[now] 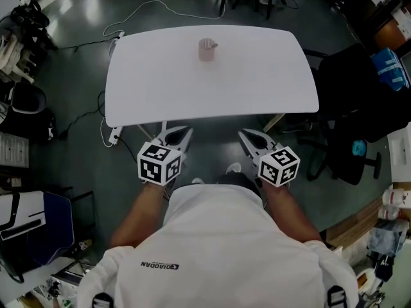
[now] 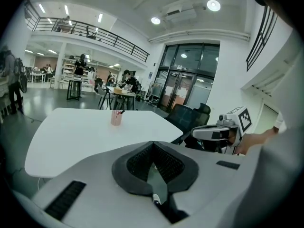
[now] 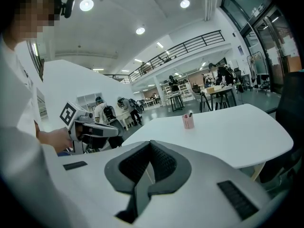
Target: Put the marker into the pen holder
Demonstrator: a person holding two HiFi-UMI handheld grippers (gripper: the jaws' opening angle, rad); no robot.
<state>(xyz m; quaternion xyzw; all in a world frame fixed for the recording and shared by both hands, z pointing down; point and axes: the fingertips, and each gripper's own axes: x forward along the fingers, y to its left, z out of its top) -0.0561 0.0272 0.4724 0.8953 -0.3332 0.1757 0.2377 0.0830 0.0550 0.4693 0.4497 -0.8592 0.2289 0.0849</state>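
Note:
A pink pen holder [image 1: 207, 49] stands near the far edge of the white table [image 1: 257, 88]. It also shows in the left gripper view [image 2: 116, 117] and the right gripper view [image 3: 188, 121]. A dark marker [image 3: 190, 114] pokes out of its top. Both grippers hang side by side short of the table's near edge, close to the person's body. My left gripper [image 1: 183, 132] is shut, its pads meeting with nothing between them [image 2: 153, 144]. My right gripper [image 1: 246, 135] is shut and empty too [image 3: 151, 142]. Each gripper sees the other off to its side.
A black office chair [image 1: 353, 108] stands just right of the table. A white cable [image 1: 138, 15] runs over the grey floor beyond and left of the table, down to a power strip [image 1: 114, 135]. More chairs and gear [image 1: 26, 108] crowd the left.

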